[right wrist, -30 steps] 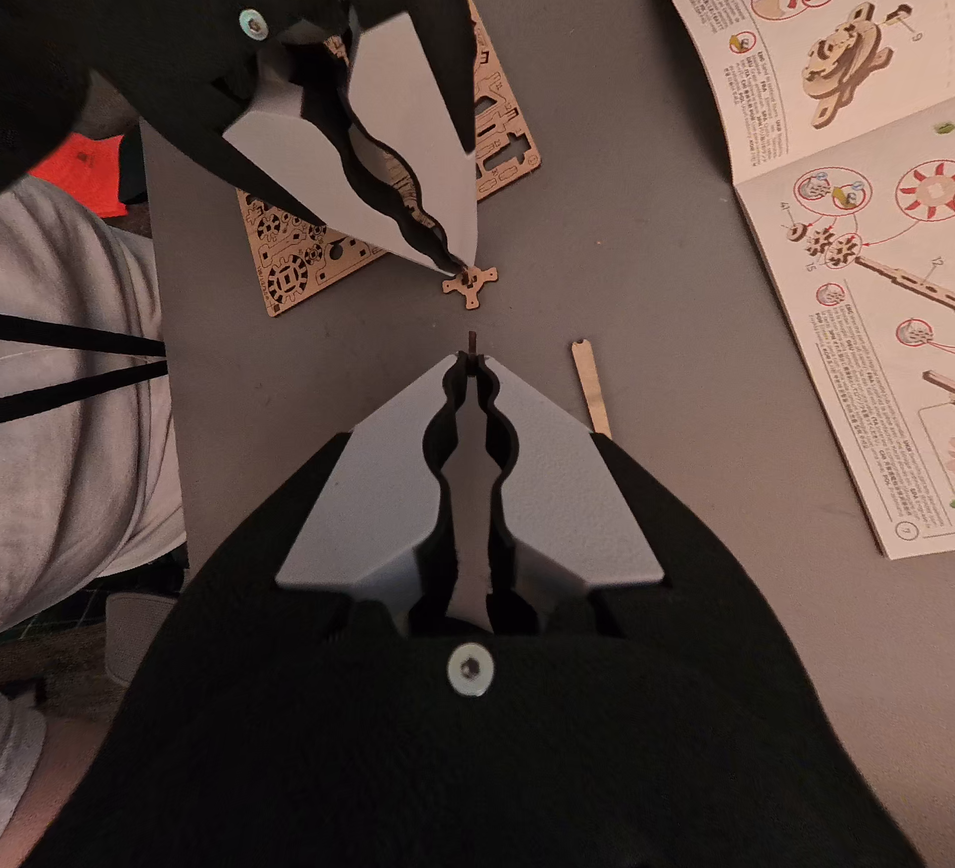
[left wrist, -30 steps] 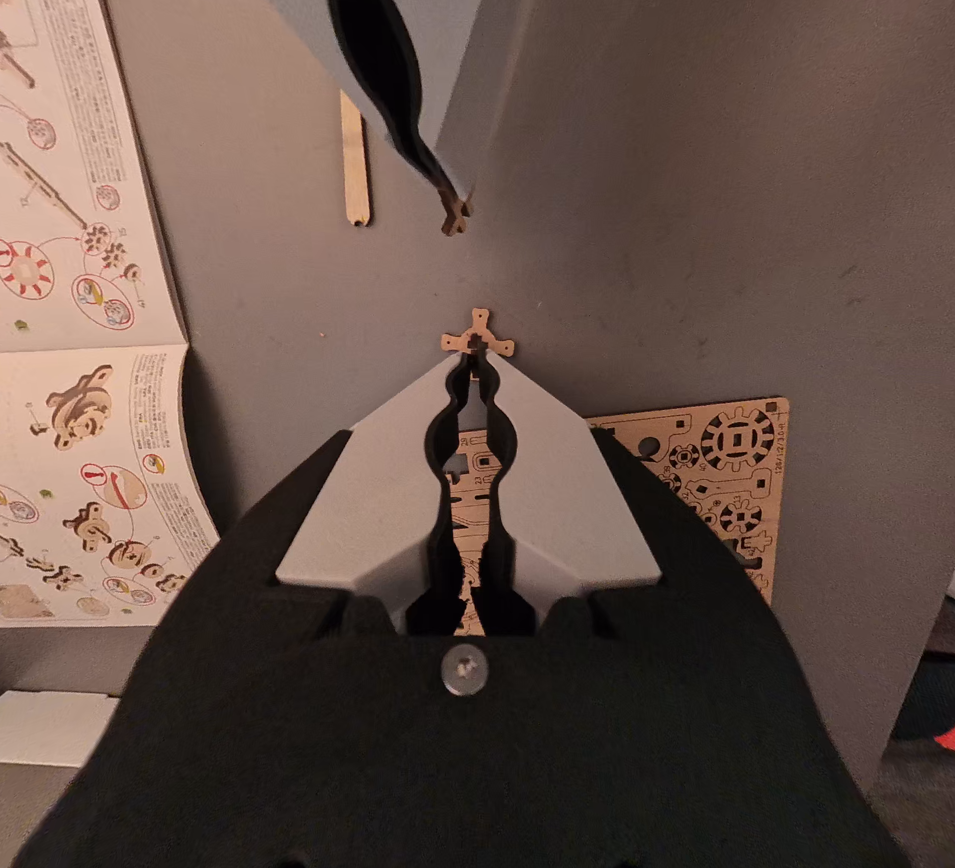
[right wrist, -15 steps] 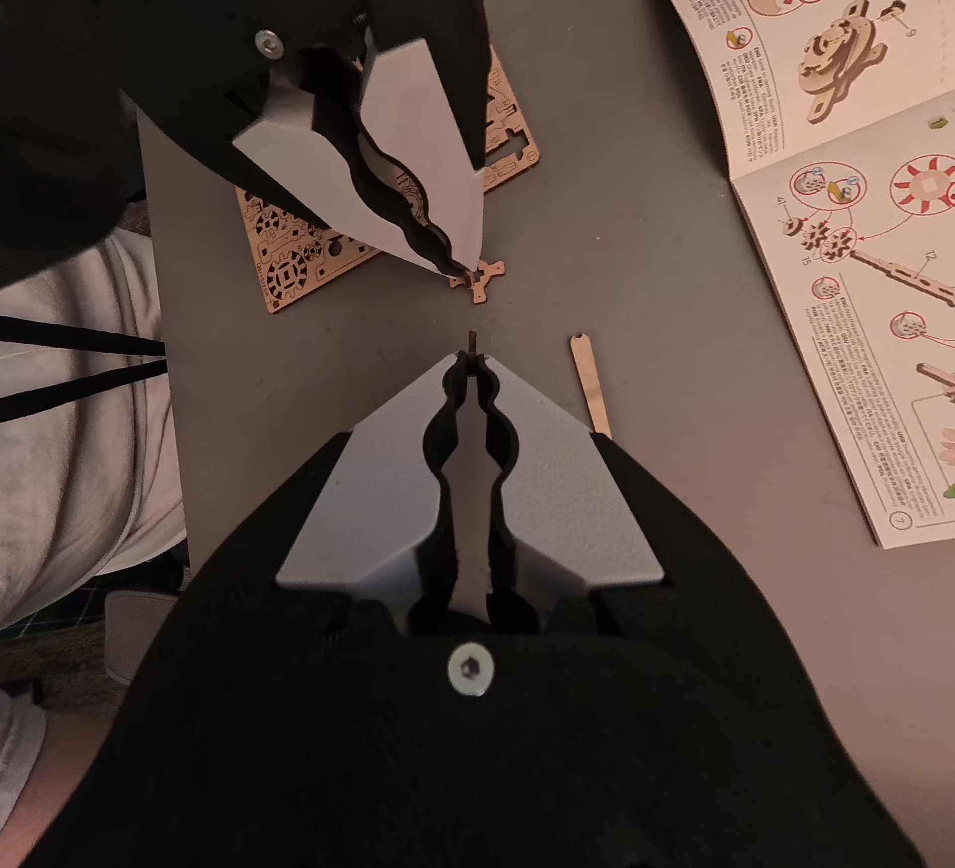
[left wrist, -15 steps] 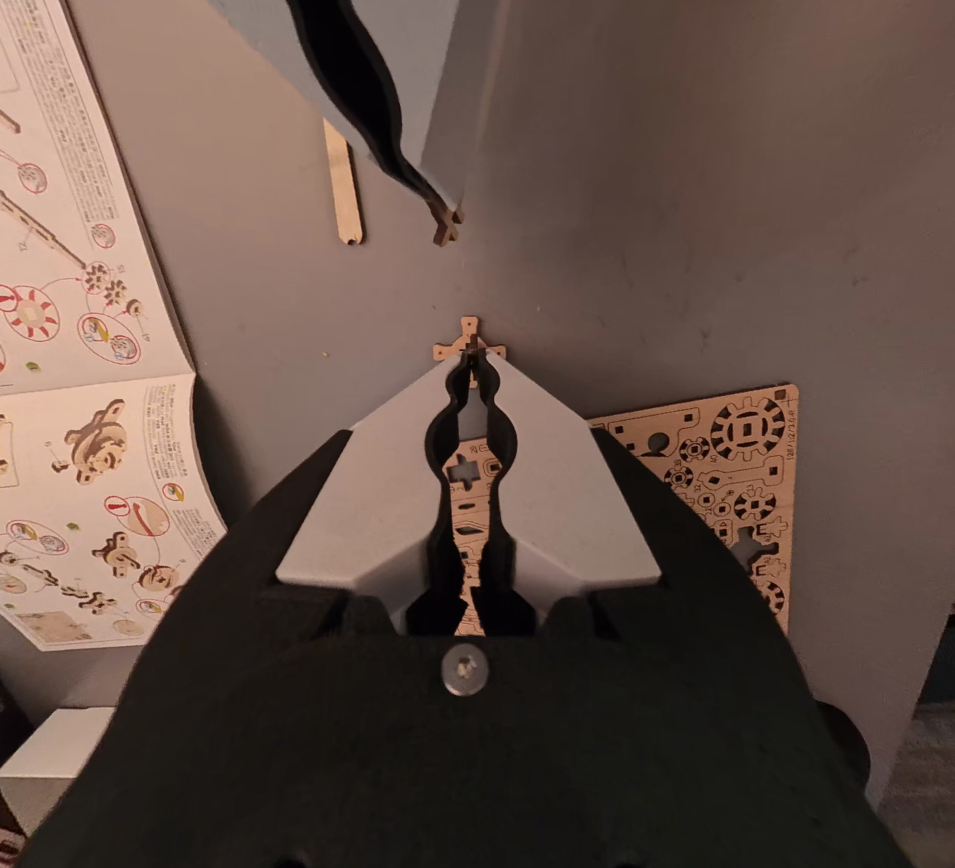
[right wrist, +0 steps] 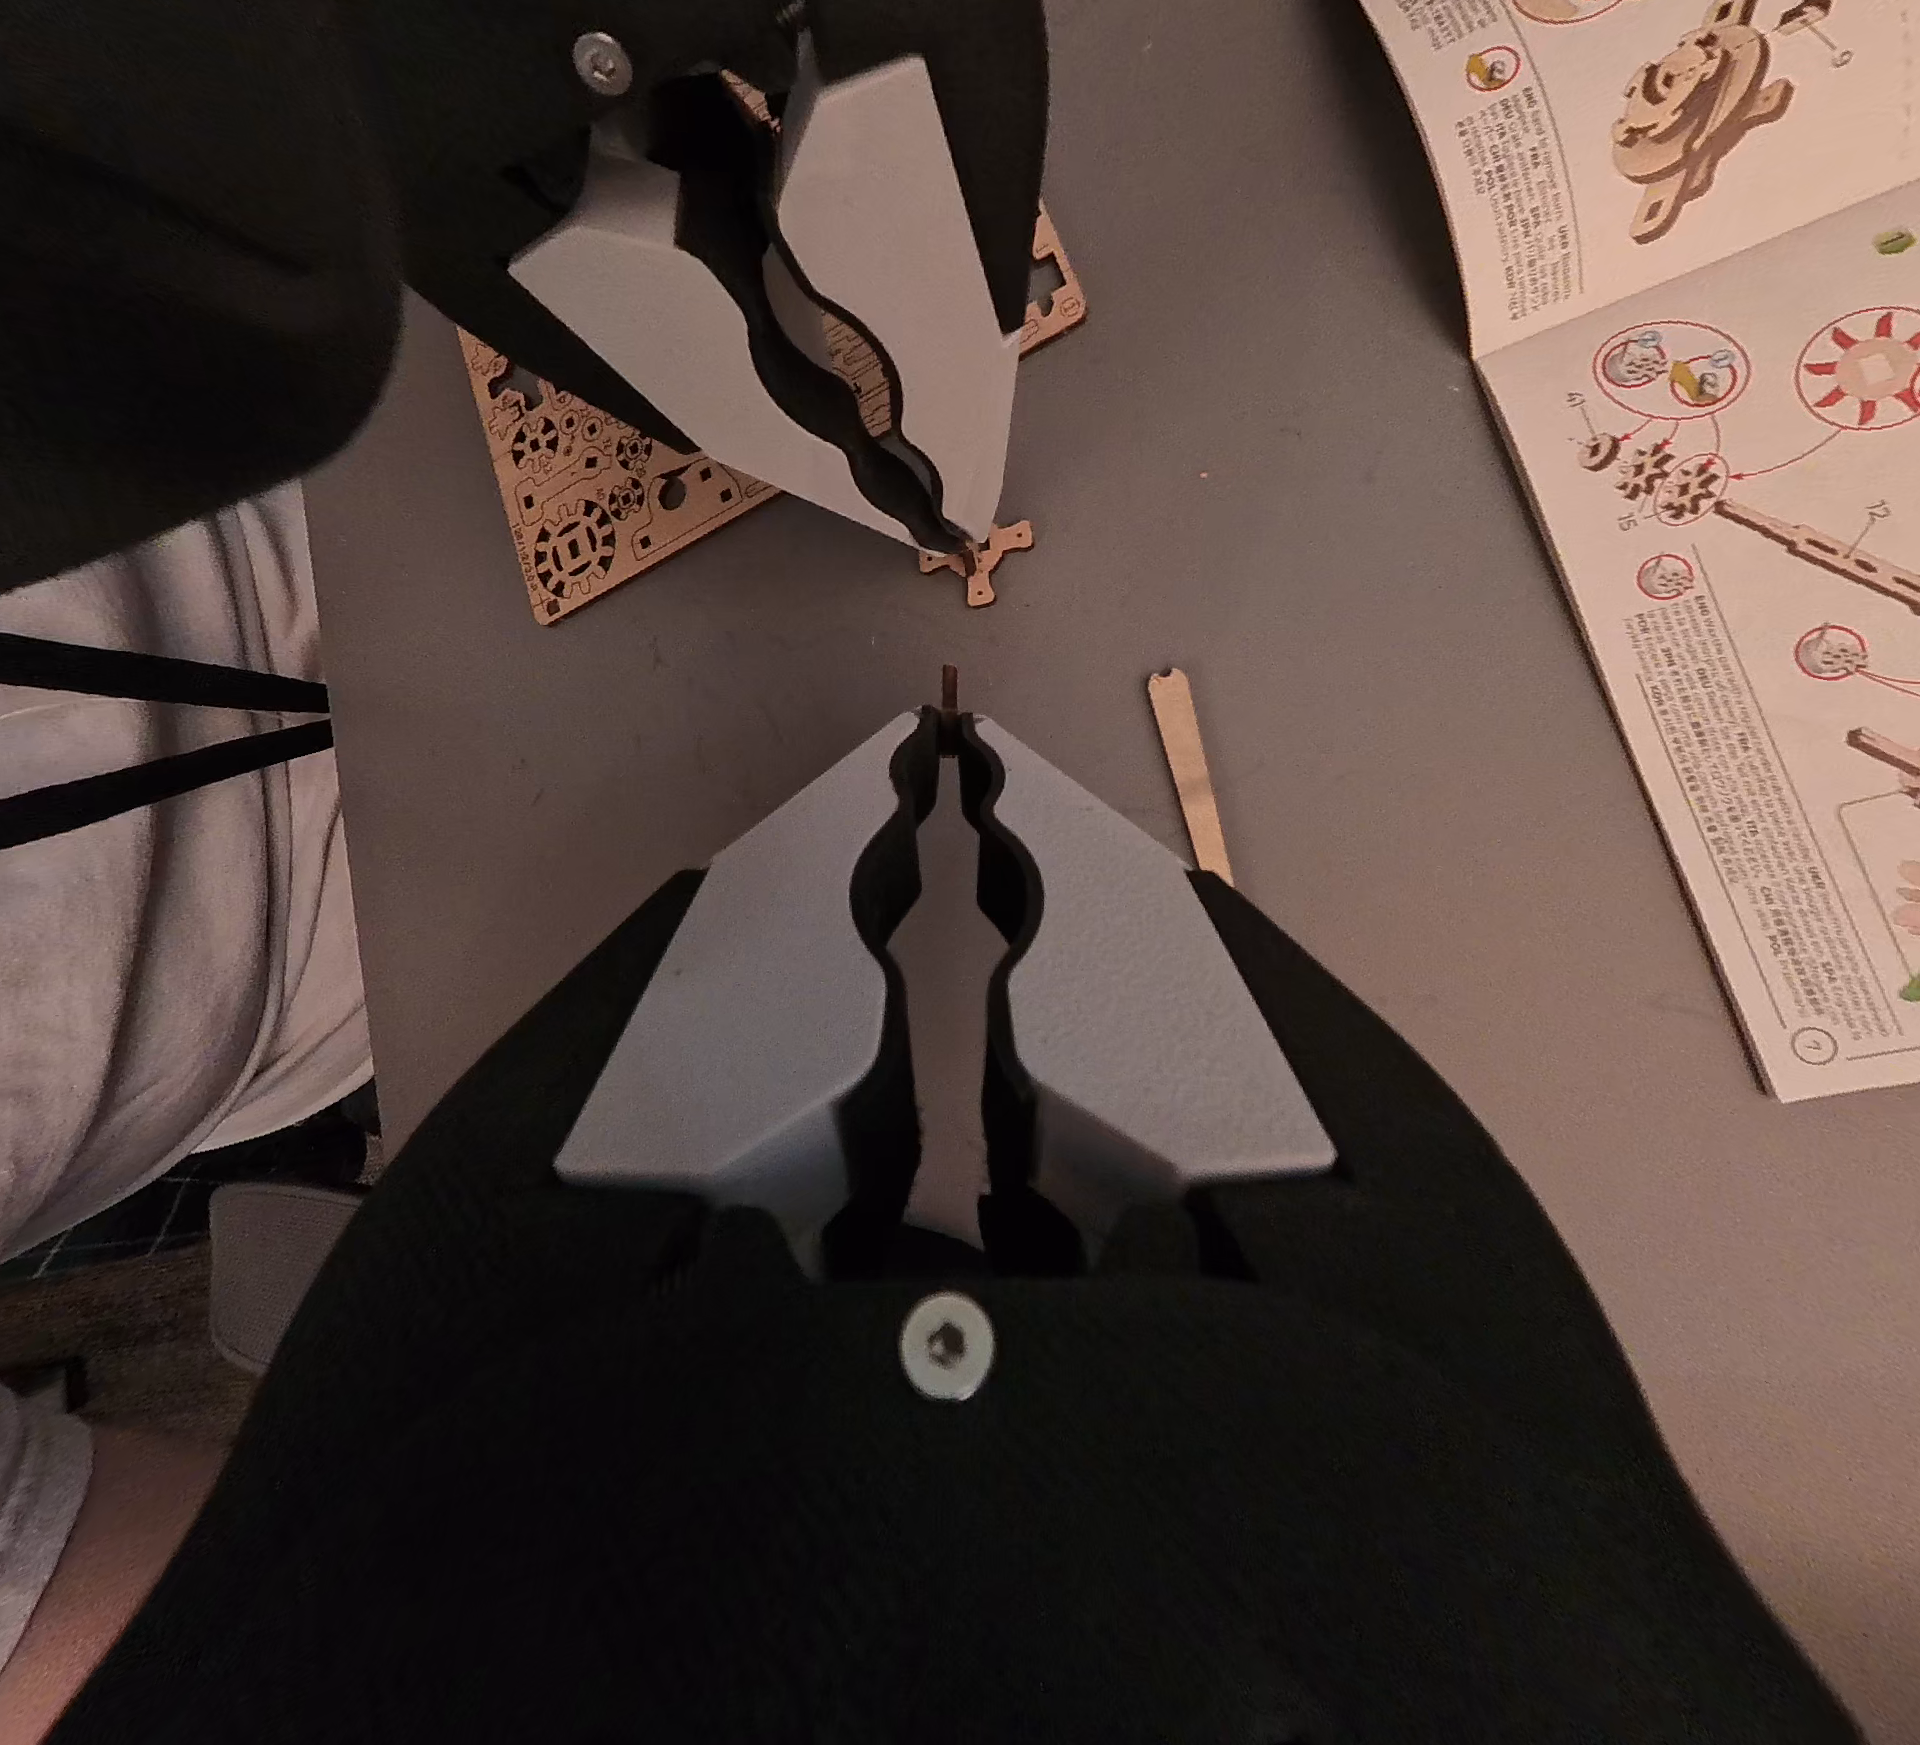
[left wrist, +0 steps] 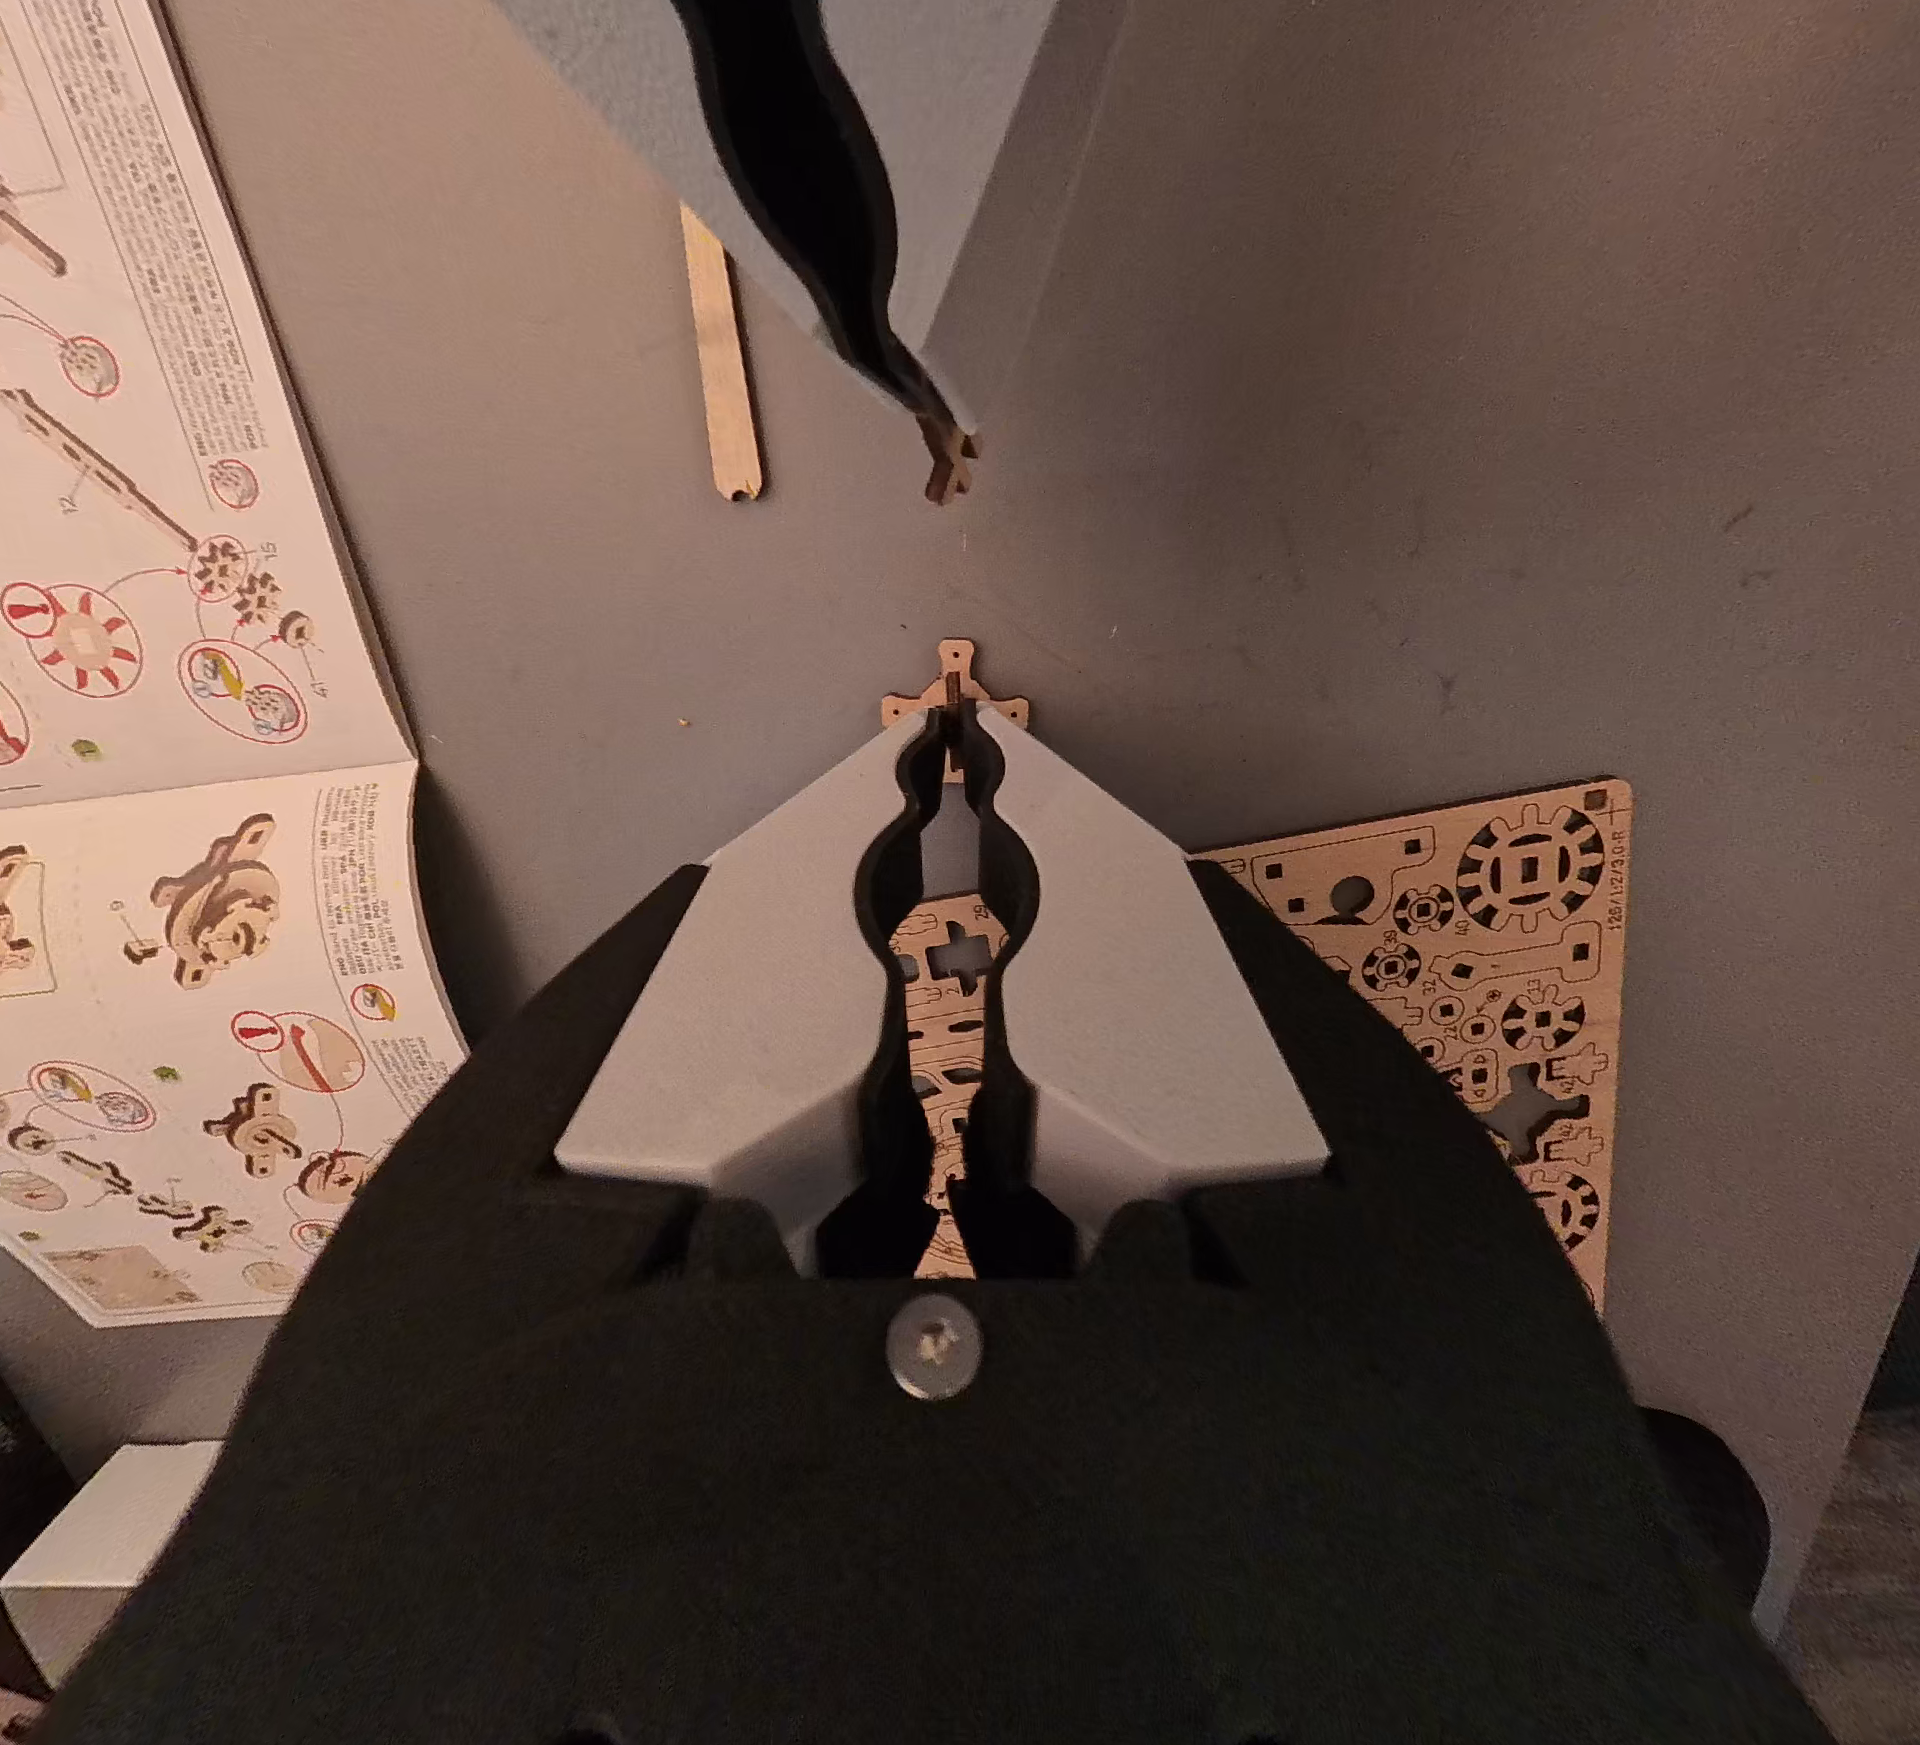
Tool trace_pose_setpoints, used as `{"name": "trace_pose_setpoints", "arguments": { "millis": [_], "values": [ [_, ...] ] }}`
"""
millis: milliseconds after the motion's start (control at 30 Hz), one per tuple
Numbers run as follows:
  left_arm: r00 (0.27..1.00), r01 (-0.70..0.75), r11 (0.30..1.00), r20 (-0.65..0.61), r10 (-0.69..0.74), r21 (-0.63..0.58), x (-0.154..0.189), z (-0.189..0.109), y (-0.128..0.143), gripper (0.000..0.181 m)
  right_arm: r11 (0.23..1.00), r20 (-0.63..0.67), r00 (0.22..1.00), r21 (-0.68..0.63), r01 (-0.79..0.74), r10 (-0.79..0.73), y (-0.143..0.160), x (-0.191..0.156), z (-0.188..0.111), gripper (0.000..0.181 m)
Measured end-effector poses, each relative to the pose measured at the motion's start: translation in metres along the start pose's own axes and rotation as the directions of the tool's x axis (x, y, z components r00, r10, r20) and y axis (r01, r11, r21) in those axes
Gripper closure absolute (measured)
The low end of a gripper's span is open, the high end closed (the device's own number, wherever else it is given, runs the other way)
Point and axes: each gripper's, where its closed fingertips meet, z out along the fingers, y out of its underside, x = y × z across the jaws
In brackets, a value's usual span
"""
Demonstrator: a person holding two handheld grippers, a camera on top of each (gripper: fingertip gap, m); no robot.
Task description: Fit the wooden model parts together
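Now — left gripper clamped on cross-shaped wooden piece | right gripper pinching small notched peg (tips apart)

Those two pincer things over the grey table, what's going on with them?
A person is building a small wooden model with a hand-held tool in each hand. The left tool is shut on a cross-shaped wooden piece, and the right tool pinches a small notched peg. The two parts face each other with a gap between them, not yet joined. On the grey table lie a wooden parts sheet, an open instruction booklet and a loose wooden stick.
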Motion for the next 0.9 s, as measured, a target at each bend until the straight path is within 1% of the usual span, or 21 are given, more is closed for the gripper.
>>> {"name": "trace_pose_setpoints", "arguments": {
  "millis": [133, 433, 533, 900],
  "values": [
    [1.0, -0.022, 1.0, 0.011, 0.022, -0.01, -0.0001, 0.0003, 0.0, 0.181, 1.0, 0.001, 1.0, 0.0, -0.002, 0.002, 0.0001, 0.0002, 0.0002, 0.18],
    [0.991, -0.134, 0.99, 0.019, 0.135, -0.049, 0.0004, 0.0035, -0.0006, 0.181, 1.0, 0.003, 1.0, -0.007, -0.002, 0.002, 0.0008, -0.0001, 0.0018, 0.18],
    [0.99, -0.141, 0.989, 0.016, 0.141, -0.044, 0.0004, 0.0033, -0.0004, 0.181, 1.0, 0.003, 1.0, -0.007, -0.002, 0.002, 0.001, 0.0, 0.0018, 0.18],
    [0.999, -0.049, 0.984, 0.007, 0.049, 0.169, -0.0042, 0.0028, -0.0012, 0.181, 1.0, 0.006, 1.0, -0.008, -0.003, 0.003, 0.0008, -0.0004, 0.003, 0.18]
  ]
}}
